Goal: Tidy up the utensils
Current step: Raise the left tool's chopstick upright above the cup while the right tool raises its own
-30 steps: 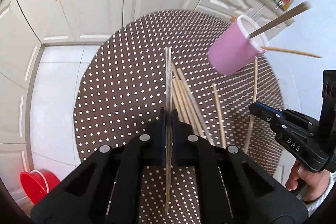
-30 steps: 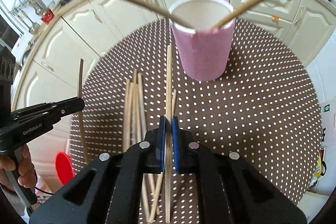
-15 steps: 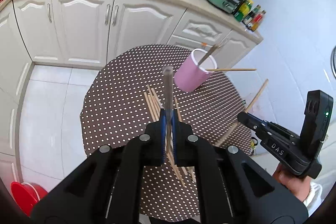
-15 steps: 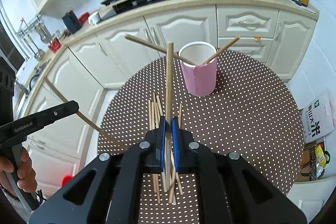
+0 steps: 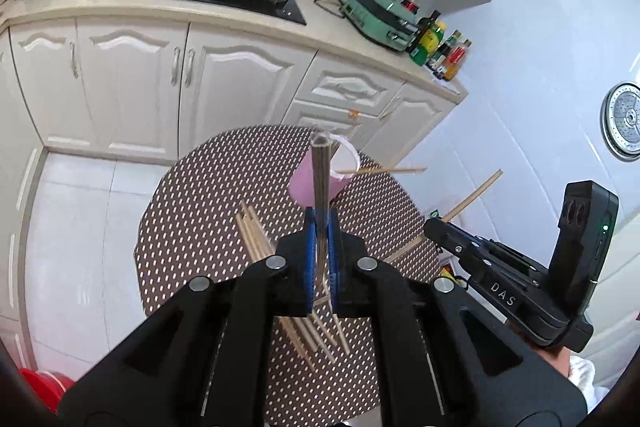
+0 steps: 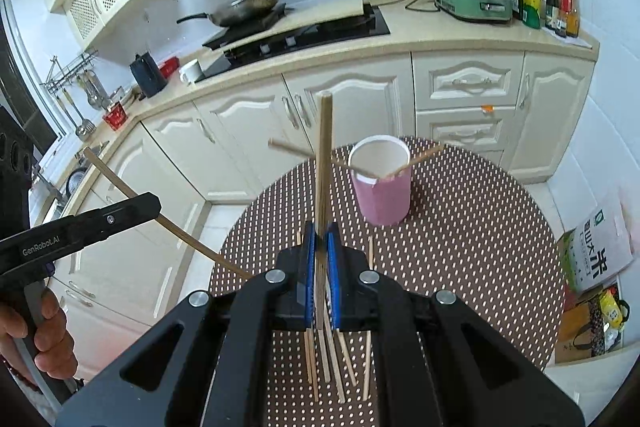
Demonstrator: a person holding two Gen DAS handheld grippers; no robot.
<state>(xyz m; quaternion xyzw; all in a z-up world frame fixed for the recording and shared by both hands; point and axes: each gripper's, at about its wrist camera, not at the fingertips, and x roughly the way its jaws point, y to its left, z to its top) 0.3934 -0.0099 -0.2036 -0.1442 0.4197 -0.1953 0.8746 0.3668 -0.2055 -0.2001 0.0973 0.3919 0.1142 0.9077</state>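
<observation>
Both grippers, left (image 5: 320,259) and right (image 6: 320,275), pinch 1 chopstick each (image 5: 321,179) (image 6: 323,163); a tilted entry may tip the pink cup (image 6: 382,187) at 1 o'clock.

home kitchen: white cabinets (image 6: 352,99), hob (image 6: 304,31) with wok (image 6: 244,5), condiment bottles (image 6: 548,1).

wok (image 6: 244,5) on stove | green appliance (image 6: 474,1) beside bottles (image 6: 546,3) | white mug (image 6: 191,71)
</observation>
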